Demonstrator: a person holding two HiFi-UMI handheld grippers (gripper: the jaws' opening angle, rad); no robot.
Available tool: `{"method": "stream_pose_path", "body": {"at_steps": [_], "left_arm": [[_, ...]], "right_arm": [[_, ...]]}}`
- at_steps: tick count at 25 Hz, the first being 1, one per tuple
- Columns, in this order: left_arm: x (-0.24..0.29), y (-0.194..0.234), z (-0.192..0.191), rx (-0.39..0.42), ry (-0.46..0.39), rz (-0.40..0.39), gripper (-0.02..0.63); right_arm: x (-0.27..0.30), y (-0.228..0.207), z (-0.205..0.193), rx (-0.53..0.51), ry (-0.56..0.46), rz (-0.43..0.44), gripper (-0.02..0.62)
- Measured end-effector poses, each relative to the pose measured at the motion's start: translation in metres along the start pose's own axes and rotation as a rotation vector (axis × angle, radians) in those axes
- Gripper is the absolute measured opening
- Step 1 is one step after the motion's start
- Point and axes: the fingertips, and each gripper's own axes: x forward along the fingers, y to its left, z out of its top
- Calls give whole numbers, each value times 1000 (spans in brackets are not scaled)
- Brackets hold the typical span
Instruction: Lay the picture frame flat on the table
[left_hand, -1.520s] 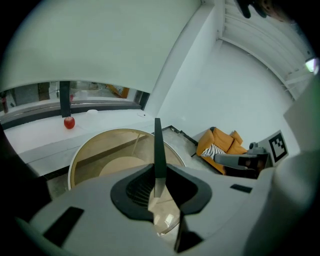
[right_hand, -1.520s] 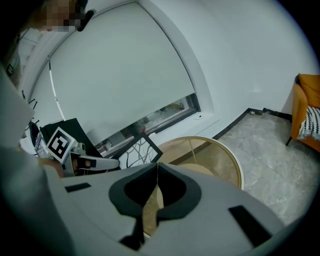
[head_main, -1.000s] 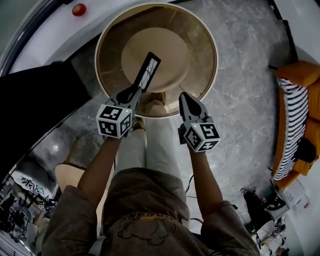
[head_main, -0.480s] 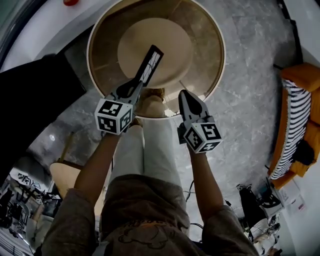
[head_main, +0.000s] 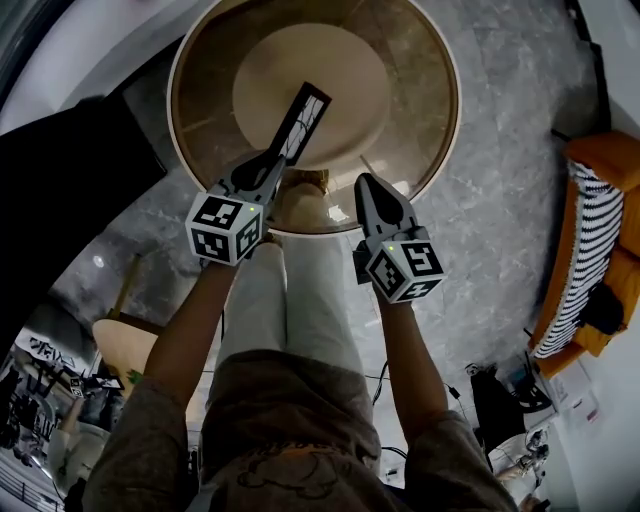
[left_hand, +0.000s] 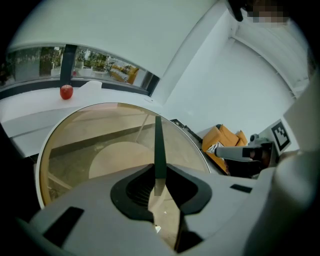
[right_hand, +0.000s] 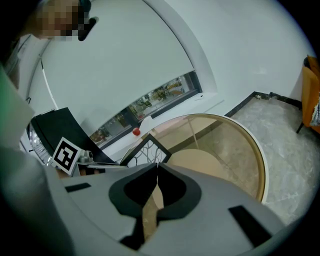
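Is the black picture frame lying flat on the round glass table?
No. The left tongs hold the frame on edge over the table.

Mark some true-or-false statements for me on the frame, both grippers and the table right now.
1. The left gripper grips the picture frame. True.
2. The picture frame lies flat on the round table. False: it stands on edge in the left gripper's jaws.
3. The right gripper also holds the frame. False: its jaws are shut on nothing.
4. A red round object sits on the white ledge beyond the table. True.
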Motion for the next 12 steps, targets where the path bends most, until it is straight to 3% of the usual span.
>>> {"method": "stream_pose_path", "body": {"at_steps": [12], "left_arm": [[7, 9, 5, -24, -26, 2, 83]], "right_arm": [[14, 1, -3, 7, 14, 13, 20]]}}
